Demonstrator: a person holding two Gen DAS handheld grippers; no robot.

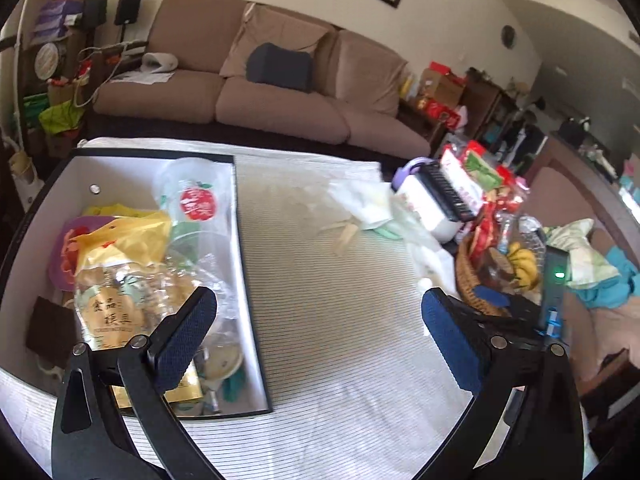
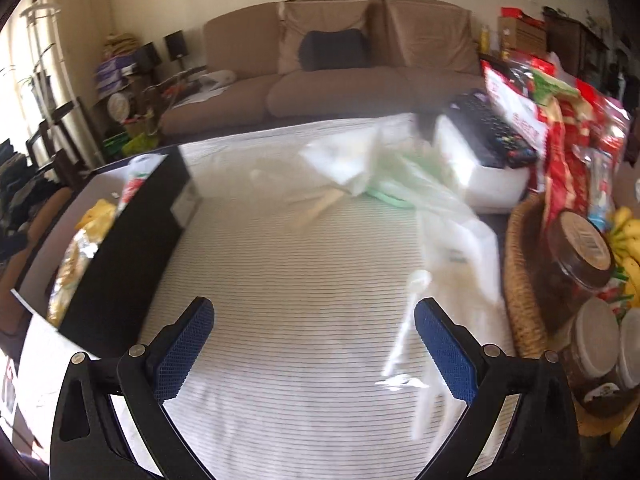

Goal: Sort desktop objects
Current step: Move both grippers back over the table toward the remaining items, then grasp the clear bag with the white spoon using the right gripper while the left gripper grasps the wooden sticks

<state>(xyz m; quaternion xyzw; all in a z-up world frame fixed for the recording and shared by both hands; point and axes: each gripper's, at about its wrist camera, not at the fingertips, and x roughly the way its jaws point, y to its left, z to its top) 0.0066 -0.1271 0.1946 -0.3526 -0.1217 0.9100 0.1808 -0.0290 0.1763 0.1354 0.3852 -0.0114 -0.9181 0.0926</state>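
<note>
A black-walled box (image 1: 248,280) is filled with snack bags (image 1: 120,280) and a cup (image 1: 192,196); crumpled plastic bags (image 2: 400,184) are spread on the table (image 2: 300,300).

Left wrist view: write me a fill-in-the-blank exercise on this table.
1. The plastic cup with the red apple print lies inside the ____.
2. The bananas sit in a woven ____.
3. The left claw is ____ and holds nothing.
4. The black remote rests on a ____ box.

Missing: box; basket; open; white
</note>
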